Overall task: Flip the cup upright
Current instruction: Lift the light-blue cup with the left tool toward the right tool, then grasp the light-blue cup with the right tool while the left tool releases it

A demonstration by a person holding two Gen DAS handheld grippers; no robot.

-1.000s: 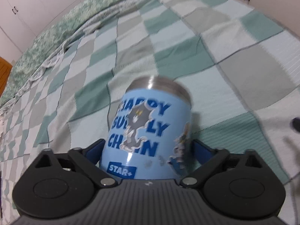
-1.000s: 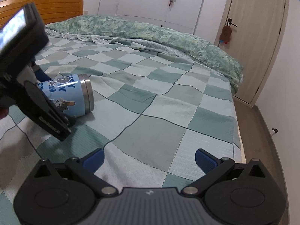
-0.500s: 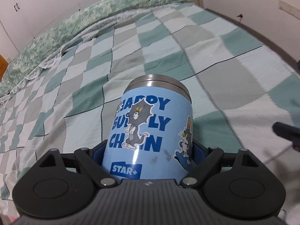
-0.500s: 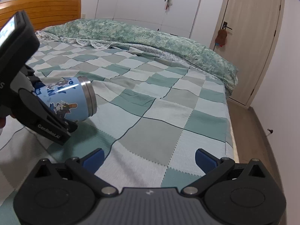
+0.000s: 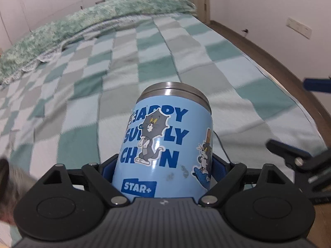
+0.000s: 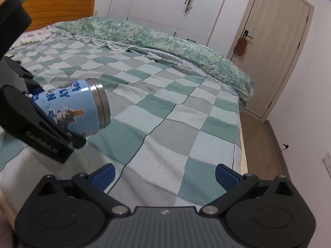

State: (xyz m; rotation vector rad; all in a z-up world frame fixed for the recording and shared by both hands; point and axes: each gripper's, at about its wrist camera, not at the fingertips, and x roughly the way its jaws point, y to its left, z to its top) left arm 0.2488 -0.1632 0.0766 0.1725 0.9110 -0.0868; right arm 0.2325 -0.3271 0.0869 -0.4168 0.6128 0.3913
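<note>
A light blue steel cup (image 5: 163, 144) with cartoon cat stickers and blue lettering is clamped between the blue pads of my left gripper (image 5: 163, 166). It is held above the bed, tilted, with its steel rim pointing away from me. In the right wrist view the cup (image 6: 76, 105) shows at the left, lifted off the blanket and leaning with the rim to the right, in the left gripper (image 6: 37, 124). My right gripper (image 6: 164, 174) is open and empty, low over the blanket near the bed's front edge. It also shows at the right of the left wrist view (image 5: 300, 159).
The bed carries a green, grey and white checked blanket (image 6: 165, 111). A rolled green quilt (image 6: 165, 39) lies along its far side. A wooden headboard (image 6: 62, 6) is at the left, a door (image 6: 277, 51) at the right, and wood floor (image 6: 260, 144) beside the bed.
The left gripper has closed on the cup, lifted it off the blanket and tipped its rim upward. The right gripper has stayed open and shifted only slightly.
</note>
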